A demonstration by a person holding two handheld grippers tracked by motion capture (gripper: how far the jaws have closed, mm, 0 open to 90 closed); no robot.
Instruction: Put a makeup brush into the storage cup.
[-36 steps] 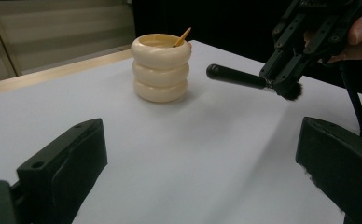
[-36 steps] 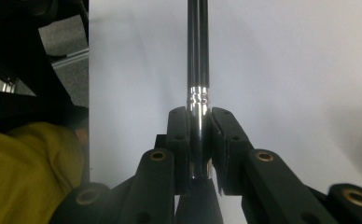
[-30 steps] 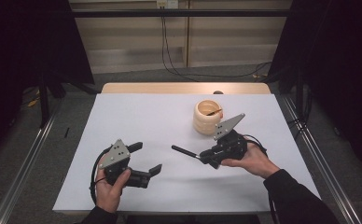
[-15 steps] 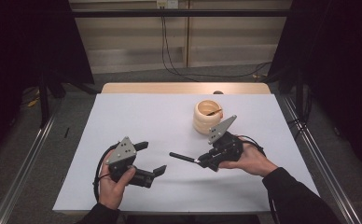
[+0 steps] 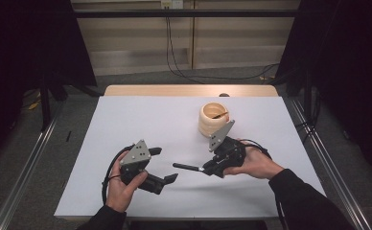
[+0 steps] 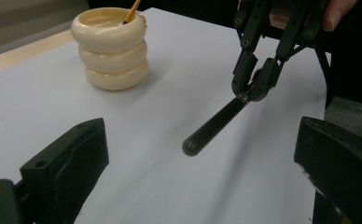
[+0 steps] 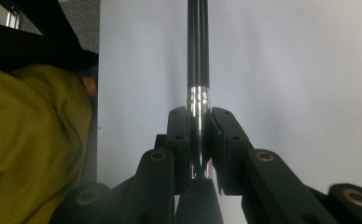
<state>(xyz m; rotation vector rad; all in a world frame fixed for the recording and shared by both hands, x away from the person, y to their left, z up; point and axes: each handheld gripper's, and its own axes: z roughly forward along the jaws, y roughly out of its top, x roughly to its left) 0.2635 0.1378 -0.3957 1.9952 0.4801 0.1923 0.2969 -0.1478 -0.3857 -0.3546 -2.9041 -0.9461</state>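
A person sits at a table covered by a white sheet (image 5: pixel 126 124) and holds a black two-jaw gripper in each hand.

The right gripper (image 5: pixel 206 168) pinches a slim black stick, most likely a pen or brush handle (image 5: pixel 188 166). Its jaws are pressed tight on one end of it. In the right gripper view the handle (image 7: pixel 198 56) runs straight out from between the jaws, glossy black and round, with a short shiny silver band just beyond the jaw tips. Past the band the shaft is plain black. In the left gripper view the same handle (image 6: pixel 214 125) has a matte black body that ends in a smooth rounded tip, and it slants down toward the sheet with that tip hanging just above it. Its held end is hidden between the jaws, so what sits there cannot be told.

From above, the handle lies nearly level over the front middle of the sheet, pointing toward the person's left, between the two hands. It is well apart from the left gripper (image 5: pixel 164 166), whose jaws are spread wide with nothing between them.

Behind the right hand (image 5: pixel 253 163) stands a cream holder (image 5: pixel 213 120) shaped like three stacked rings. A thin wooden stick (image 6: pixel 132 11) leans inside it. The holder sits near the right gripper, not touching it.
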